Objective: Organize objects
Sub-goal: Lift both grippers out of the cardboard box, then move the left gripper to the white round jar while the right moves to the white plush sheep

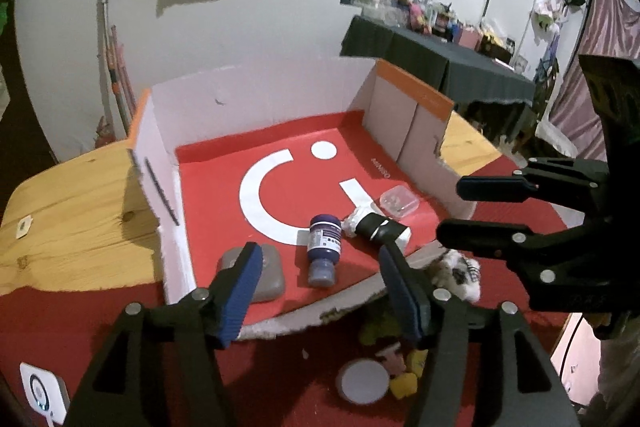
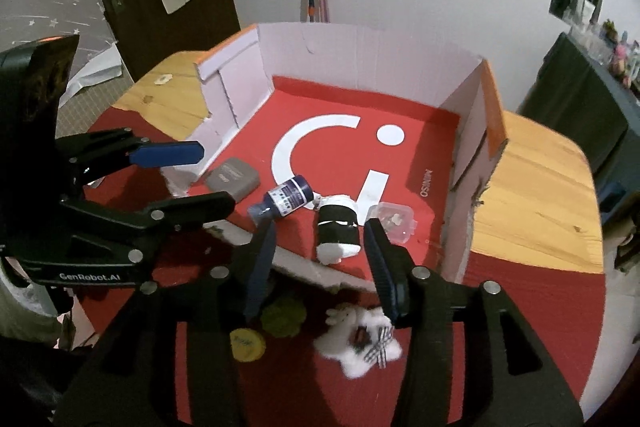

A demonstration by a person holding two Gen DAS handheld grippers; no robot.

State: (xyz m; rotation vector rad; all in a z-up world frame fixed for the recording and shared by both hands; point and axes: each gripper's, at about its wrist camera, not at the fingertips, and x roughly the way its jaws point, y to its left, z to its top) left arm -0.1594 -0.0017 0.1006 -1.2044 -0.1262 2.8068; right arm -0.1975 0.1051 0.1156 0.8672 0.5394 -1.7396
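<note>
Right wrist view: right claw [image 2: 320,255] spread, empty, over box [image 2: 360,43] front edge. Plush toy [image 2: 360,343] on red surface [image 2: 520,307] directly below, nearer than left claw [image 2: 208,175], also spread.

Tabletop [image 2: 540,187]: we see bare wood, partly under a red cloth [image 2: 520,307].
On it: we find a cardboard box [image 2: 400,67]; a white plush [image 2: 360,343] and yellow lid [image 2: 247,345] near the box.

Left gripper [image 1: 320,291] fingers spread, right gripper [image 2: 320,263] fingers spread, both empty
</note>
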